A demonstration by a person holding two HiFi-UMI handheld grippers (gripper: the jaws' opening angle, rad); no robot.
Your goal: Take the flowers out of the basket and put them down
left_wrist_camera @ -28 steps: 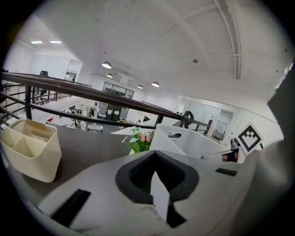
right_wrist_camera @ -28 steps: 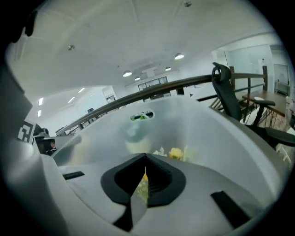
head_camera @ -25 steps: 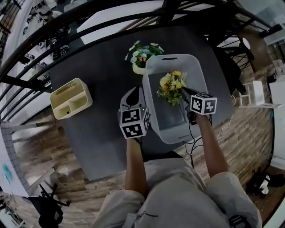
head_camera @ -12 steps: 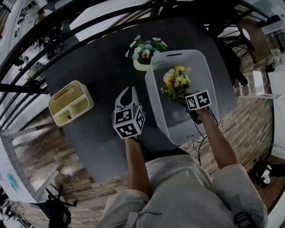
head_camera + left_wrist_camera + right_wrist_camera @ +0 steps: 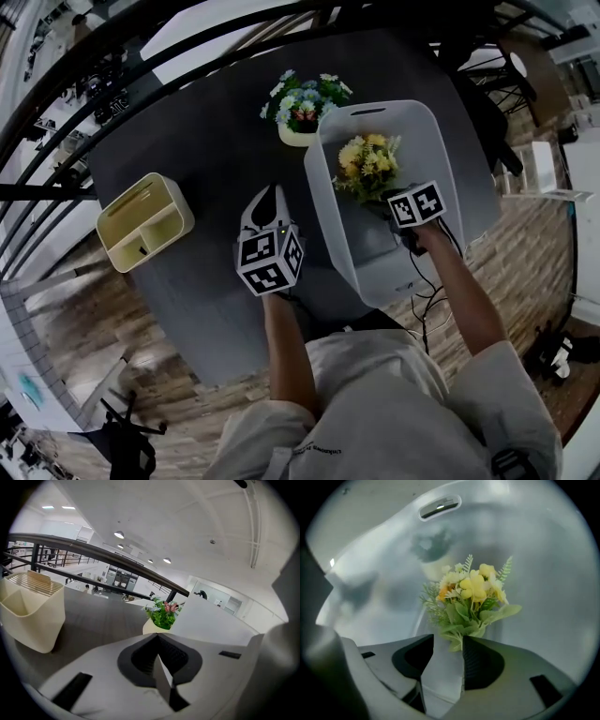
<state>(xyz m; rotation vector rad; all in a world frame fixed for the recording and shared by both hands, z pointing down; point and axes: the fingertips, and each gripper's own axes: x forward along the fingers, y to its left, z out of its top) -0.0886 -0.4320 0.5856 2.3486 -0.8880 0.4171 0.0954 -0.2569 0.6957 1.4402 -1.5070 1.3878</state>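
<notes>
Two flower bunches, one basket [image 5: 424,131]: right gripper [image 5: 386,202] has sunk, jaws just opened wide at the yellow flowers [image 5: 367,167] inside; potted flowers [image 5: 302,105] on desk [image 5: 206,150]; left gripper [image 5: 269,194] closed.

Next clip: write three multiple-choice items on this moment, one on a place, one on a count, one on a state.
1. The yellow flowers stand: A in the basket; B in the cream organiser; C on the floor.
2. Bunches of flowers in the head view: A one; B two; C four.
3. The left hand-held gripper has its jaws: A together; B wide apart; C clamped on the basket's rim.

Answers:
1 A: the basket's walls surround them.
2 B: the yellow flowers, plus a potted bunch on the table beyond the basket.
3 A: its own view shows the jaws meeting with nothing between them.
</notes>
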